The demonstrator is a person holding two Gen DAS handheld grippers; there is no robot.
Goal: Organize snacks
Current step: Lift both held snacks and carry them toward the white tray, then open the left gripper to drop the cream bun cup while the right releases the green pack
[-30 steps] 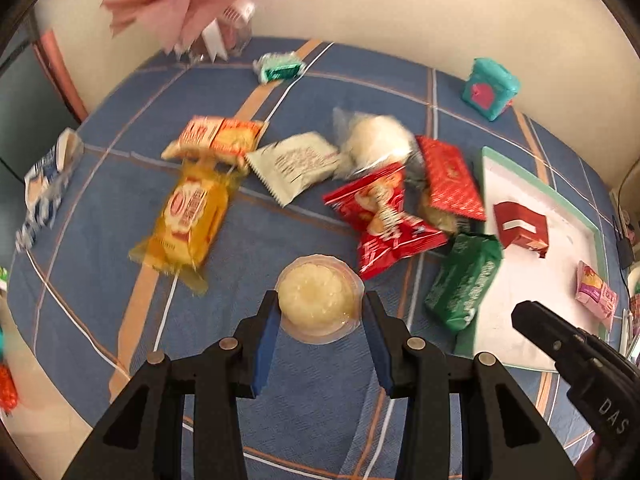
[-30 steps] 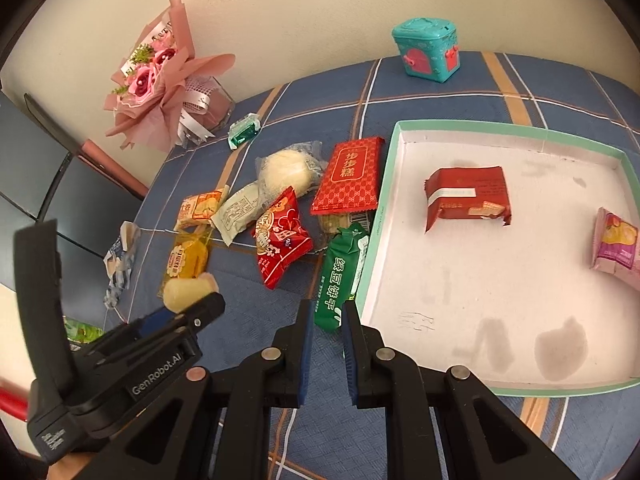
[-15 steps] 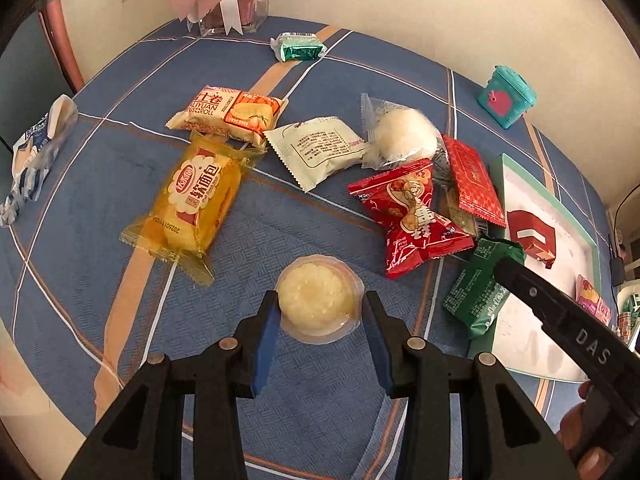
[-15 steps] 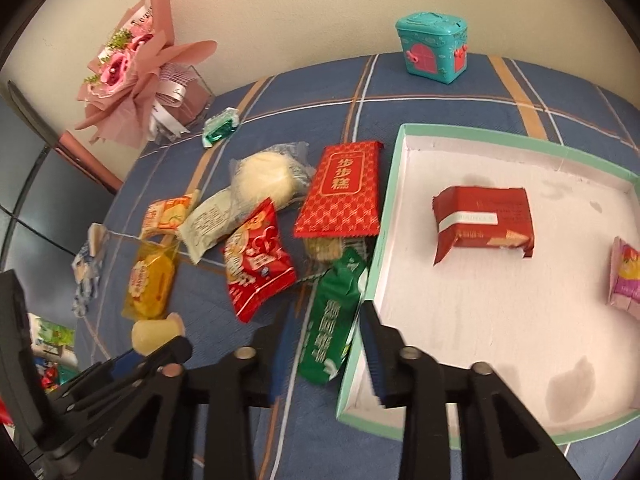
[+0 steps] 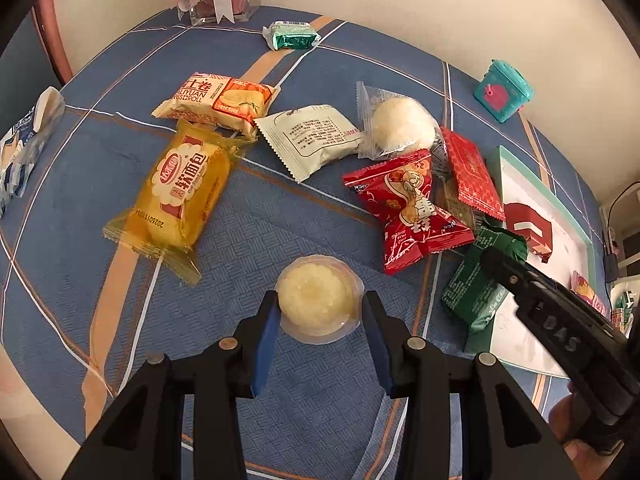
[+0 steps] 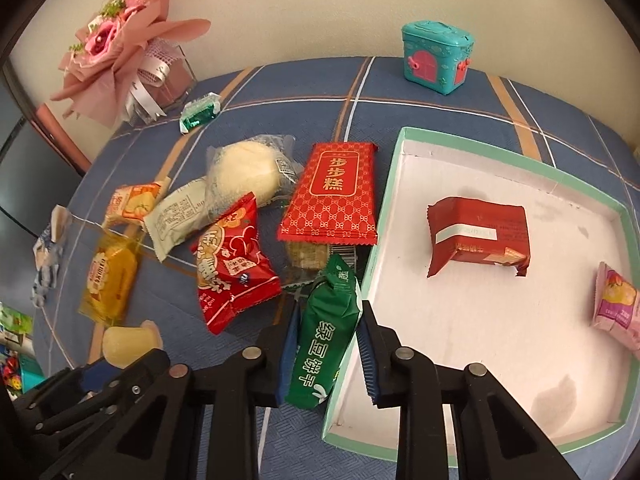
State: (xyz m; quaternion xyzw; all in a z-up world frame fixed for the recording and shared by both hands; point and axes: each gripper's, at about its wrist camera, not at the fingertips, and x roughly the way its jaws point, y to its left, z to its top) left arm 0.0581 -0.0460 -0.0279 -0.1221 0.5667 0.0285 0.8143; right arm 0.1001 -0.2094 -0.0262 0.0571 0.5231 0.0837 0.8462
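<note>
- A second ago the right gripper (image 6: 326, 344) hung closed over bare tablecloth (image 5: 280, 216) just short of the green packet (image 6: 326, 336); half a second ago its jaws stood wide around that packet's near end. Now they are closing on it, pads against both sides.
- The left gripper (image 5: 319, 320) is clenched on the round jelly cup (image 5: 319, 296), just as a second ago; it has sunk closer to the cloth.
- The green packet lies against the outside of the tray's (image 6: 384, 216) left wall, one end under the right gripper.
- Only the right view shows the tray floor whole: one dark red packet (image 6: 478, 236) near the middle and one pink packet (image 6: 616, 304) at the right edge.
- Only the left view shows the jelly cup's top and the print on the yellow bread packet (image 5: 180, 196).
- Both views show the teal toy house (image 6: 436, 56) and the small green candy (image 5: 292, 36) by the wall.
- Count: two grippers, one tray, two packets inside it.
- Eight wrapped snacks outside the tray, the candy and the green packet included, plus the cup.
</note>
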